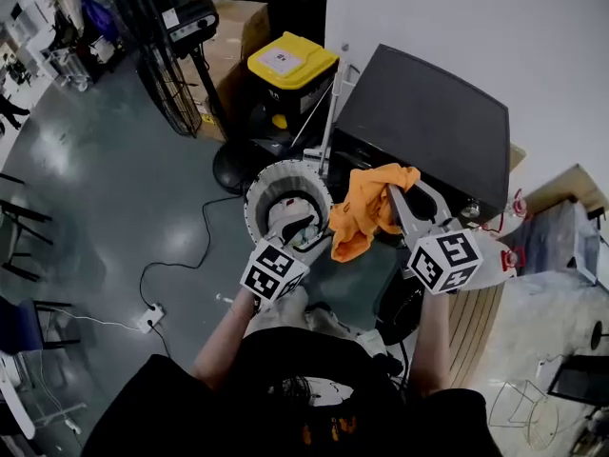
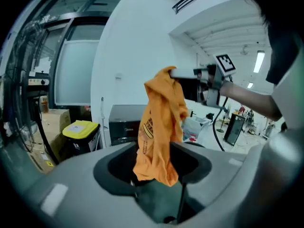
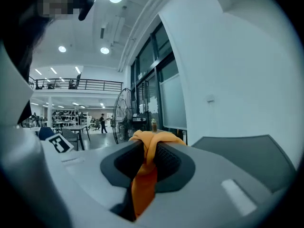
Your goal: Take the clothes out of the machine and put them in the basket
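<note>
An orange garment [image 1: 366, 217] hangs from my right gripper [image 1: 392, 190], which is shut on its top edge in front of the black machine [image 1: 428, 122]. In the right gripper view the cloth [image 3: 145, 179] is bunched between the jaws of that gripper [image 3: 149, 141]. My left gripper [image 1: 306, 239] is lower and to the left, over a round white ribbed container [image 1: 262, 184]. The left gripper view shows the orange garment [image 2: 159, 127] dangling from the right gripper [image 2: 173, 72]. A dark grey cloth [image 2: 159, 201] seems pinched in my left gripper [image 2: 156, 179].
A black bin with a yellow lid [image 1: 290, 60] stands behind the white container, with a floor fan [image 1: 166, 74] to its left. A cable [image 1: 190, 255] runs over the grey floor to a power strip [image 1: 147, 317]. Bags lie at the right [image 1: 561, 236].
</note>
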`<move>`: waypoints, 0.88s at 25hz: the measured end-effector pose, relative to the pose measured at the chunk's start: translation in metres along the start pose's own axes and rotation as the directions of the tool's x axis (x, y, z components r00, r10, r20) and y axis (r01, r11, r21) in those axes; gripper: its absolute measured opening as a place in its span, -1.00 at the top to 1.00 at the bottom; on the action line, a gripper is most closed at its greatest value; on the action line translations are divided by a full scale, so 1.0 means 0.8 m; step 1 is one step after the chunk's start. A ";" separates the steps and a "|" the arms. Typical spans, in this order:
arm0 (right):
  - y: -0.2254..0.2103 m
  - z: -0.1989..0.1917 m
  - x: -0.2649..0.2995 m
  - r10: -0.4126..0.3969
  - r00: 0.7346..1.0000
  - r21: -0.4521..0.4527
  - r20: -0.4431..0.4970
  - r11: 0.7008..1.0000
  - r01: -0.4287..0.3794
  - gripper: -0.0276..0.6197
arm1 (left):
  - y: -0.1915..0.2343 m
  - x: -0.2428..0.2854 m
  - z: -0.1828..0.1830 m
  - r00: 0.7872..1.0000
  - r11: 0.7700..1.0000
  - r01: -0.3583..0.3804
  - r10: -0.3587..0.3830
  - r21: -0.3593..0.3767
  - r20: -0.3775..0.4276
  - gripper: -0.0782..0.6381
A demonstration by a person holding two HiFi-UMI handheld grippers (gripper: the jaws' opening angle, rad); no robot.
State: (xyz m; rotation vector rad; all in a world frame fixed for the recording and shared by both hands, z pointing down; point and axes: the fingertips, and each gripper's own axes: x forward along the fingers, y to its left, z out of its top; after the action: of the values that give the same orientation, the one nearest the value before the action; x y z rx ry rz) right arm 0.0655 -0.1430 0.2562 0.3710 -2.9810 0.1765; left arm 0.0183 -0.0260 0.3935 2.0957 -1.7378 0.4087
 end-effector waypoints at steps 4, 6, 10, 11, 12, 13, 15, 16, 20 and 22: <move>0.035 0.048 0.021 0.069 0.996 -0.034 0.065 0.997 -0.067 0.66 | 0.011 0.016 -0.060 0.990 0.999 0.026 -0.023 0.020 -0.140 -0.15; 0.056 0.071 0.031 0.113 0.988 -0.038 0.106 0.993 -0.110 0.66 | 0.026 0.028 -0.082 0.983 1.000 0.015 -0.016 -0.008 -0.181 -0.26; 0.093 0.110 0.055 0.189 0.971 -0.068 0.145 0.981 -0.181 0.66 | 0.065 0.046 -0.082 0.992 0.992 -0.040 0.025 -0.117 -0.126 -0.31; 0.101 0.116 0.063 0.200 0.969 -0.079 0.146 0.979 -0.190 0.66 | 0.078 0.047 -0.076 0.994 0.988 -0.056 0.042 -0.143 -0.100 -0.30; 0.109 0.120 0.072 0.209 0.967 -0.086 0.147 0.976 -0.198 0.66 | 0.090 0.046 -0.070 0.995 0.985 -0.070 0.057 -0.157 -0.083 -0.27; 0.115 0.124 0.081 0.216 0.965 -0.089 0.149 0.975 -0.205 0.66 | 0.103 0.044 -0.064 0.995 0.984 -0.083 0.072 -0.159 -0.074 -0.16; 0.123 0.128 0.100 0.222 0.963 -0.091 0.151 0.973 -0.210 0.66 | 0.130 0.038 -0.054 0.993 0.982 -0.115 0.107 -0.150 -0.059 0.24; 0.126 0.129 0.109 0.222 0.963 -0.091 0.152 0.973 -0.210 0.66 | 0.143 0.034 -0.049 0.991 0.980 -0.130 0.125 -0.150 -0.044 0.52; 0.135 0.132 0.139 0.207 0.965 -0.085 0.159 0.977 -0.195 0.66 | 0.191 0.009 -0.020 0.985 0.972 -0.146 0.160 -0.182 0.061 0.65; 0.136 0.129 0.154 0.189 0.970 -0.074 0.154 0.981 -0.179 0.66 | 0.213 -0.009 0.007 0.978 0.972 -0.136 0.162 -0.192 0.128 0.66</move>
State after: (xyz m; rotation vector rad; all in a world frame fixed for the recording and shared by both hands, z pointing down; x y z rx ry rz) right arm -0.0921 -0.0808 0.1619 0.1053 -3.1699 0.0787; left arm -0.1502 -0.0491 0.4038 1.9131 -1.9433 0.1358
